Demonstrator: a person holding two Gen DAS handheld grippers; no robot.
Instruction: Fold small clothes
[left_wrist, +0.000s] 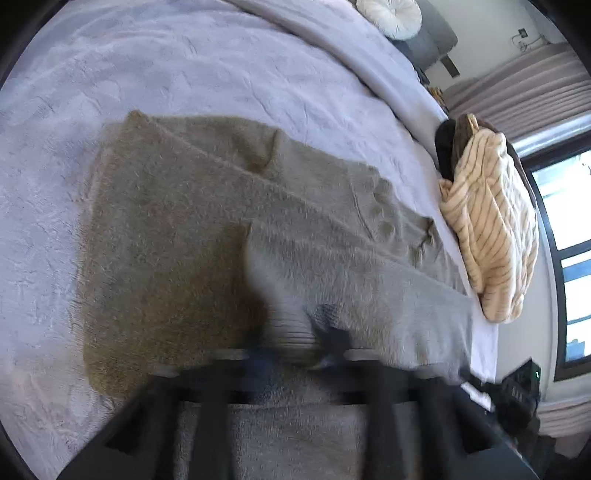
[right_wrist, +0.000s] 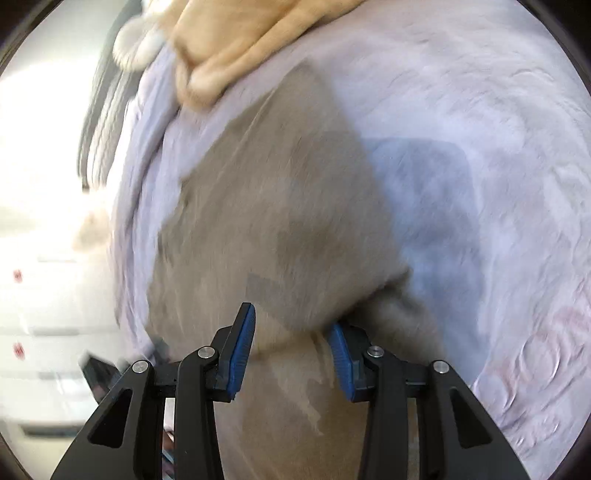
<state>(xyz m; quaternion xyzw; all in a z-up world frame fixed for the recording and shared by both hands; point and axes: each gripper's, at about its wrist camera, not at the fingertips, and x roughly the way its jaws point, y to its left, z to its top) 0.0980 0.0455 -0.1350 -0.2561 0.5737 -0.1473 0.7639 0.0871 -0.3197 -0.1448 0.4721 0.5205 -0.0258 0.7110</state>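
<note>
Grey-brown knit sweater (left_wrist: 207, 236) flat on the lilac bed (left_wrist: 184, 74), one panel already laid across the body. Left tongs (left_wrist: 295, 350) blurred at the near ribbed edge, seemingly pinching a ridge of that rib. Right tongs (right_wrist: 291, 354) spread partway, cloth between them but not gripped. Probably mid-fold, with the near edge about to be carried over. Keep the left pinch on rib only, not on the bed cover beneath. Lift just enough to clear the pile, then carry straight across so the edge lands parallel to the far side. Bring the right tongs off the cloth cleanly before pulling, or re-grip the matching corner, lest the fold skew. Lay down, then smooth.
</note>
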